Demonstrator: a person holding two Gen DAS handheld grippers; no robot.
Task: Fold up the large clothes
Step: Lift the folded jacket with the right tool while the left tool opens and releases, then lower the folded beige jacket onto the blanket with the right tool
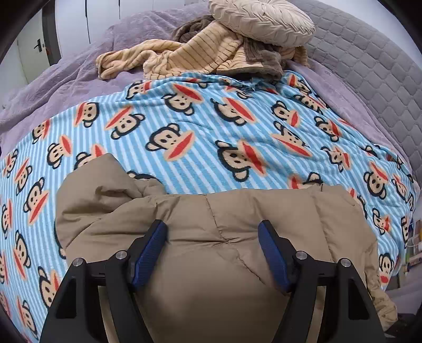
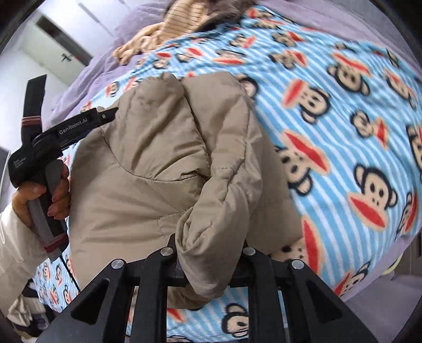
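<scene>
A tan puffy jacket (image 1: 226,227) lies folded on a blue striped monkey-print blanket (image 1: 200,137) on the bed. My left gripper (image 1: 212,232) is open, its blue-padded fingers (image 1: 150,250) spread wide just over the jacket's near part. In the right wrist view the jacket (image 2: 158,158) fills the middle. My right gripper (image 2: 208,261) is shut on a thick fold of the jacket, and the fabric hides its fingertips. The left gripper's body (image 2: 55,137), held by a hand, sits at the jacket's left edge.
A pile of beige striped blankets (image 1: 184,55) and a round cream cushion (image 1: 261,23) lie at the head of the bed. A purple bedspread (image 1: 60,81) lies under the blanket. A grey quilted headboard (image 1: 369,66) runs along the right. A door shows far left.
</scene>
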